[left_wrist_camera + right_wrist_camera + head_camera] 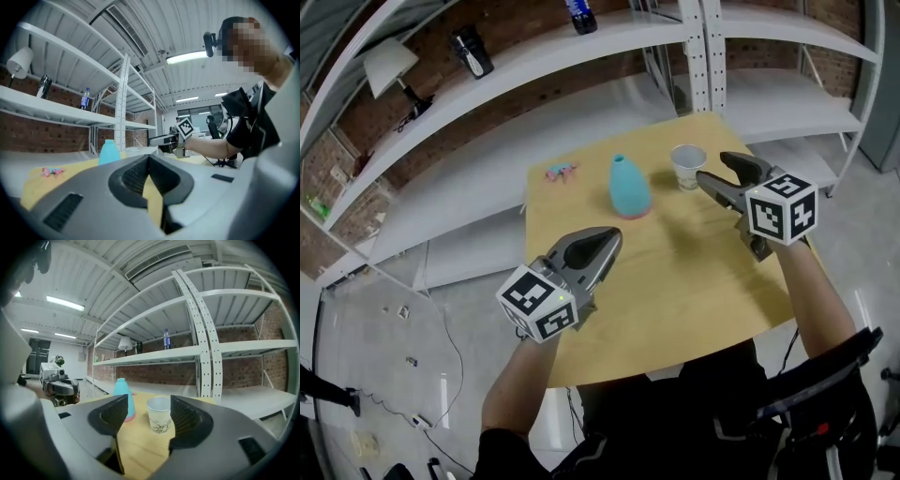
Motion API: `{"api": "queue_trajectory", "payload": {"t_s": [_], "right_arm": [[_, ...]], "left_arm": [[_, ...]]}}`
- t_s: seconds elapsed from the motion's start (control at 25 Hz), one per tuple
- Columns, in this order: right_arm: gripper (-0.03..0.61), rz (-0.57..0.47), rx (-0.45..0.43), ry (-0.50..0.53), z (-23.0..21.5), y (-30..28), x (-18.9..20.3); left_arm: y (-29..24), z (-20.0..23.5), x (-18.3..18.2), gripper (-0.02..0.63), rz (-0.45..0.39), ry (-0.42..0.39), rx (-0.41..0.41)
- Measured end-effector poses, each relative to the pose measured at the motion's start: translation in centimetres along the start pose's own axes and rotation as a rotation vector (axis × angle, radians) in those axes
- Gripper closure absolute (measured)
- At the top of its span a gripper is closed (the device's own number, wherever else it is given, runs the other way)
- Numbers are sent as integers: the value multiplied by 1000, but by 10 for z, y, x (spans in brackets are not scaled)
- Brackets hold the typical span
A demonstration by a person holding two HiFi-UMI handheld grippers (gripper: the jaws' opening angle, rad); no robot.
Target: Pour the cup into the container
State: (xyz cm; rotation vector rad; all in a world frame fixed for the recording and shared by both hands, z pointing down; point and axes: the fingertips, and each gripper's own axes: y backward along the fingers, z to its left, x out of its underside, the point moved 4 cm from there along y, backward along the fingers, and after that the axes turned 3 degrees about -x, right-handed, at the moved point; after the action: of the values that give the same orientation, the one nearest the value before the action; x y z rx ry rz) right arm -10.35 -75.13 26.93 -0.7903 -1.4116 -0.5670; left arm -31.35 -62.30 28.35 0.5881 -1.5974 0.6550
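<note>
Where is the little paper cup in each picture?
Head view: paper cup upper middle, right of the blue container.
Left gripper view: only a pale rim, probably it, right of the container.
Right gripper view: centre, right of the container.
Shared landmark: the blue container.

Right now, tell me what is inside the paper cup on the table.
From above, the paper cup shows only a pale interior at its mouth; no contents can be made out. The right gripper view sees it side-on, so its wall hides the inside.

Grey left tool (612,236) and right tool (712,167) (black ribbed pads (185,420)) carry black-and-white marker cubes (783,208); dark top (675,412).
</note>
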Motion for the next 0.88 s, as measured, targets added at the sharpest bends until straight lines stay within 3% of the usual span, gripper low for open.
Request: {"api": "queue_trajectory", "payload": {"t_s": [0.32, 0.88], "right_arm": [[242, 113, -43, -16, -24, -46, 29], [236, 213, -50, -42, -40, -82, 55]], "left_arm": [[-28, 18, 23, 612, 12, 21, 55], [-38, 24, 35, 612, 37, 62, 80]]}}
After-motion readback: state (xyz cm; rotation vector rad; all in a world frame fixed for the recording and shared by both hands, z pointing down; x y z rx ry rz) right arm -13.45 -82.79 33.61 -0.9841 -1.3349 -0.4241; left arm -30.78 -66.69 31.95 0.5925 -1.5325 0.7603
